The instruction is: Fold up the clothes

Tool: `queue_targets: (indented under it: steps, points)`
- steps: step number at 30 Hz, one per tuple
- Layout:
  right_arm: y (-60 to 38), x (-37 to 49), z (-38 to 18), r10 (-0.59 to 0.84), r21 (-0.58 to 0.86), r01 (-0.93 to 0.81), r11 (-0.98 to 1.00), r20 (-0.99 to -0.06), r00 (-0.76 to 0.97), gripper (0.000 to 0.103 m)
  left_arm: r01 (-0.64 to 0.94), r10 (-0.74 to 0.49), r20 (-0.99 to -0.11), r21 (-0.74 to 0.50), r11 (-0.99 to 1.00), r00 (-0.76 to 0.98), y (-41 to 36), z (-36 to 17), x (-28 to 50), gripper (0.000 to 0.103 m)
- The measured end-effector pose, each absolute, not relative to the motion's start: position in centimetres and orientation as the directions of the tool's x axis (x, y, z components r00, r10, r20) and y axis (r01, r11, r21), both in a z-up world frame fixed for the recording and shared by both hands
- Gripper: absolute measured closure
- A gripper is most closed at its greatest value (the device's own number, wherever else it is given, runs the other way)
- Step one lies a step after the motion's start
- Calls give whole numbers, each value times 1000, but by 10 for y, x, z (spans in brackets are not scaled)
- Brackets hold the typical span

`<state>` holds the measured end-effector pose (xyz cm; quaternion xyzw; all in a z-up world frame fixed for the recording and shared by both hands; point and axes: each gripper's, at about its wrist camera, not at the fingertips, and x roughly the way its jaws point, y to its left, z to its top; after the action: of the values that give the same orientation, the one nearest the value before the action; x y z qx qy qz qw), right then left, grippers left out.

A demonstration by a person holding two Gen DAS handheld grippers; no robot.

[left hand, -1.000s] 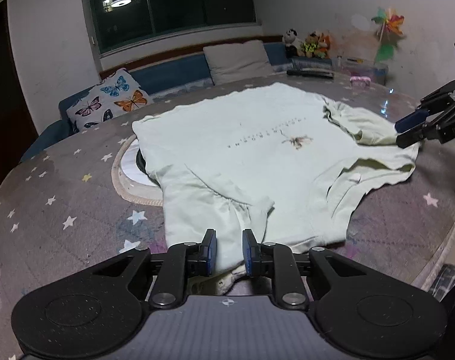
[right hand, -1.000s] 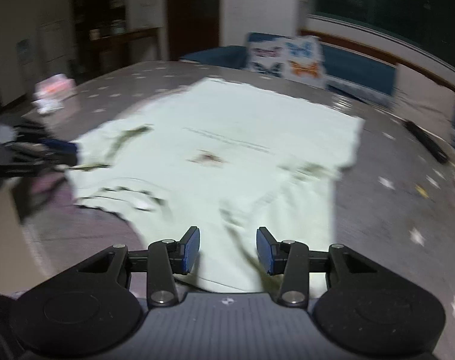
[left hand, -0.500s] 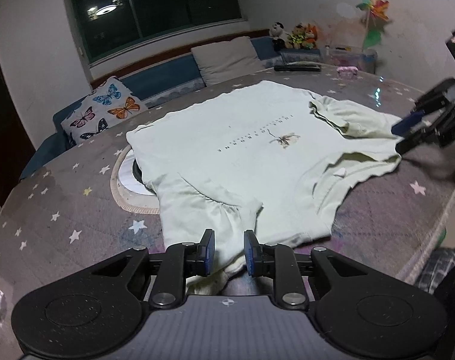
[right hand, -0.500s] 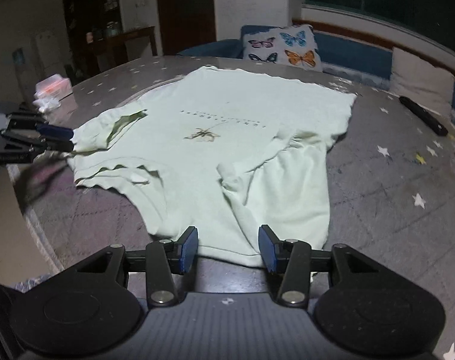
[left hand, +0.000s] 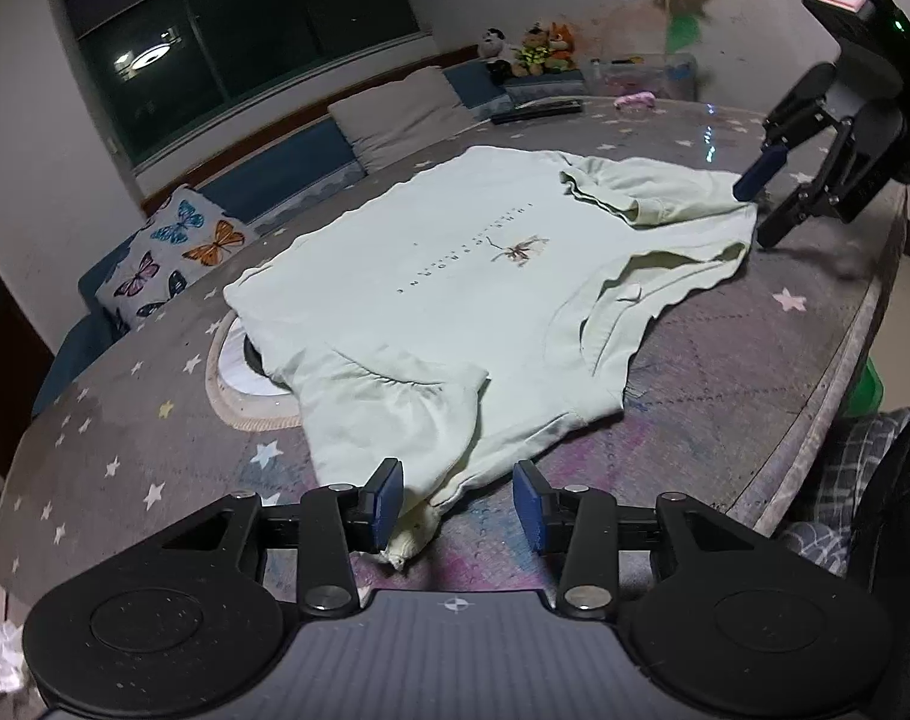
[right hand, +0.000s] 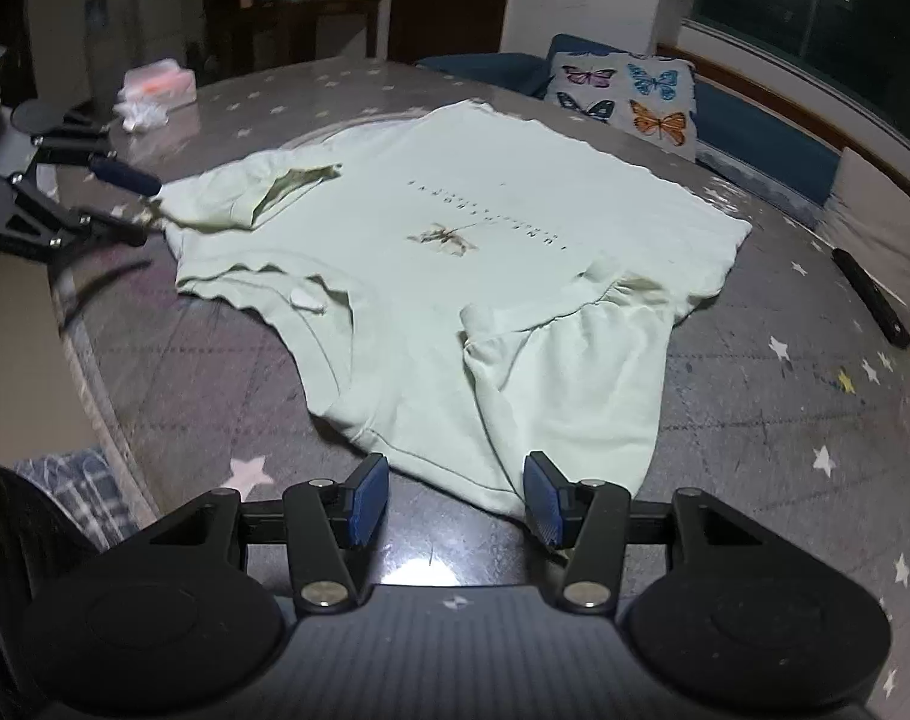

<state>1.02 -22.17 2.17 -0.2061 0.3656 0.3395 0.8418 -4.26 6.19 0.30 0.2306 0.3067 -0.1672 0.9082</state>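
T-shirt (left hand: 455,276), pale green, is lying spread print-up on the star-patterned table (left hand: 725,360). The left gripper (left hand: 458,501) is hovering wide apart at one sleeve cuff, gripping nothing. The right gripper (right hand: 455,501) is hovering equally spread at the opposite sleeve's edge.

We cannot read the small print line on the T-shirt (left hand: 473,246). The shirt hides part of the round mat (left hand: 233,384) beneath it. Toys on the far ledge (left hand: 527,48) are too small for us to identify.

T-shirt (left hand: 455,276) on table (left hand: 755,372), butterfly pillow (left hand: 173,252) behind
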Motion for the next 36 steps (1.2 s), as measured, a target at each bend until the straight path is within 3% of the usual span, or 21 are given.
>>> queue_targets:
  steps: [11, 15, 17, 18, 20, 33, 36]
  points:
    - [-220, 16, 20, 395, -138, -724, 676, -762, 514, 56, 477, -159, -649, 349, 807, 744, 63, -8, -27, 60]
    - [-217, 19, 20, 390, -151, -728, 668, -762, 517, 61, 506, -198, -664, 310, 805, 721, 63, -8, -17, 93]
    - [-216, 20, 20, 384, -161, -726, 668, -761, 522, 65, 507, -203, -663, 305, 807, 721, 62, -7, -14, 97]
    - [-216, 20, 20, 382, -166, -725, 668, -761, 525, 73, 505, -204, -660, 304, 808, 723, 61, -6, -13, 99]
    - [-216, 21, 20, 376, -176, -723, 668, -759, 531, 77, 498, -206, -650, 303, 813, 732, 62, -3, -13, 99]
    - [-222, 22, 19, 378, -193, -738, 646, -760, 529, 76, 471, -173, -655, 310, 826, 735, 59, -6, -11, 95]
    - [-220, 21, 17, 392, -190, -733, 653, -743, 542, 84, 469, -161, -656, 325, 821, 738, 58, -7, -15, 91]
